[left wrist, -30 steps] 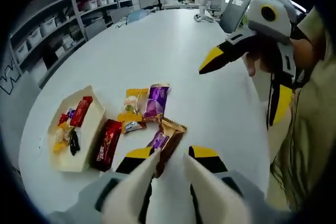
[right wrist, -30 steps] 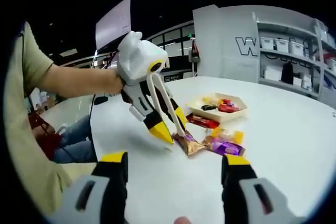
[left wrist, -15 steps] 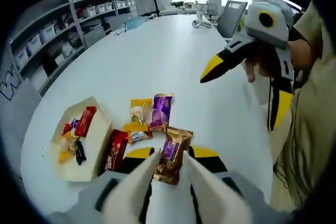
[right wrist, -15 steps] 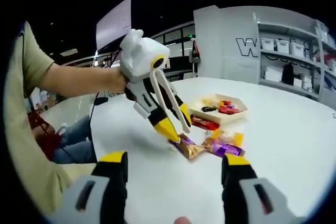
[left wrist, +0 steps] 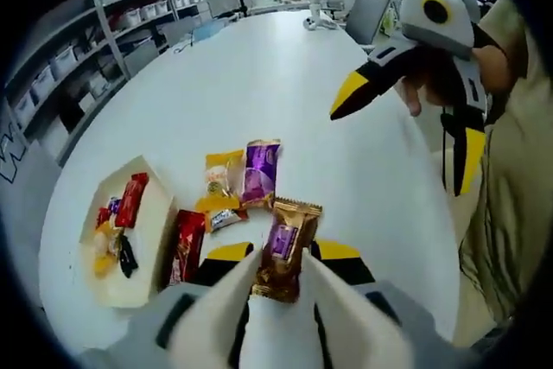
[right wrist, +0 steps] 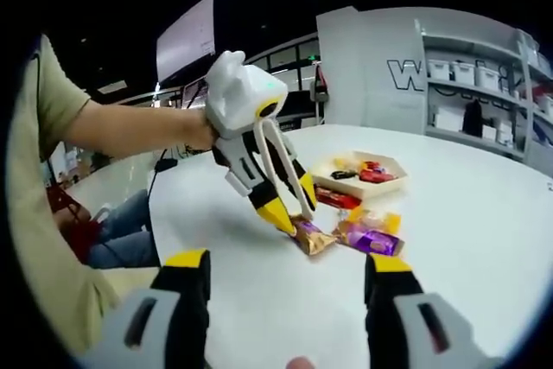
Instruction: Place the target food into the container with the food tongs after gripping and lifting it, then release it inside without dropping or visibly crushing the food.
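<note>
1. In the left gripper view, the brown snack packet (left wrist: pixel 281 248) is clamped between the tongs of the left gripper (left wrist: pixel 276 287) at bottom centre, lifted above the white table (left wrist: pixel 285 84).
2. The tray (left wrist: pixel 151 213) with snacks lies at lower left.
3. In the right gripper view, the right gripper (right wrist: pixel 285 300) is seen with its jaws wide apart, holding nothing.

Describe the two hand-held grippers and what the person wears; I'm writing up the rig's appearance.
The left hand-held gripper has a rounded white body with a yellow-ringed black lens spot, black links, and long cream fingers backed by yellow-tipped black parts. The right hand-held gripper looks alike: white-grey head, black beak-like fingers with yellow tips. The person wears a short olive sleeve.
</note>
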`<action>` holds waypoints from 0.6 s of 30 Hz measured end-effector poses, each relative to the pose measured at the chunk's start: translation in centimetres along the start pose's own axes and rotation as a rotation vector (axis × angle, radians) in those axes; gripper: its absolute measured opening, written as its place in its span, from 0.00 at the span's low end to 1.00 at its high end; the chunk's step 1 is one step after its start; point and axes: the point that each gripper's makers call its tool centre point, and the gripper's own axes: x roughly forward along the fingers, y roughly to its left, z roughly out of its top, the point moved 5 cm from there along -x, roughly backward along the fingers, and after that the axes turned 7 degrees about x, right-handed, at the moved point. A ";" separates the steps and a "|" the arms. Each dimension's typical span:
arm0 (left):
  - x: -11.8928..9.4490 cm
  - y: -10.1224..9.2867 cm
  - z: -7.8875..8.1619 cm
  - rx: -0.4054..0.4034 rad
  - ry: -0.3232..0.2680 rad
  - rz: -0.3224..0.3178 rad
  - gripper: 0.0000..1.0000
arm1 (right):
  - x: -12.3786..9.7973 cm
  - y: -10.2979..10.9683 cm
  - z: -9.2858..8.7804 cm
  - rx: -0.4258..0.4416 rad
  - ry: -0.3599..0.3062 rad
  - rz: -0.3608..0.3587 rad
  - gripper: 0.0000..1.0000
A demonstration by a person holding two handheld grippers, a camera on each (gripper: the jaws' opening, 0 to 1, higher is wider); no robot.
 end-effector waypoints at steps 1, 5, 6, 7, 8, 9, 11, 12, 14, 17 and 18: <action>-0.1 -0.1 0.0 -0.001 0.002 0.000 0.25 | 0.0 0.0 0.0 0.001 0.000 0.000 0.71; -0.4 -0.5 -0.2 -0.025 0.018 -0.011 0.25 | 0.0 -0.1 -0.2 0.003 0.003 0.000 0.71; -0.4 -0.6 -0.3 -0.028 0.023 -0.015 0.25 | 0.1 -0.1 -0.2 0.003 0.003 0.000 0.71; -0.5 -0.7 -0.4 -0.025 0.022 -0.015 0.25 | 0.1 0.0 -0.2 0.003 0.003 0.003 0.71; -0.5 -0.7 -0.3 -0.025 0.018 -0.015 0.25 | 0.1 0.1 -0.2 0.002 0.003 0.003 0.71; -0.5 -0.7 -0.3 -0.026 0.013 -0.016 0.25 | 0.2 0.1 -0.2 0.001 0.002 0.004 0.71; -0.5 -0.5 -0.2 -0.022 0.007 -0.011 0.25 | 0.2 0.2 -0.2 0.002 0.002 0.007 0.71; -0.5 -0.4 -0.2 -0.023 0.003 -0.013 0.25 | 0.2 0.2 -0.2 0.002 0.001 0.008 0.71; -0.4 -0.3 -0.1 -0.027 -0.007 -0.023 0.25 | 0.2 0.3 -0.1 0.003 0.000 0.010 0.71; 0.1 -0.4 -0.2 -0.025 -0.007 -0.048 0.26 | 0.1 0.3 -0.2 0.000 0.003 0.007 0.71; 0.2 -0.5 -0.3 -0.021 -0.005 -0.054 0.26 | 0.0 0.2 -0.2 0.001 0.003 0.006 0.71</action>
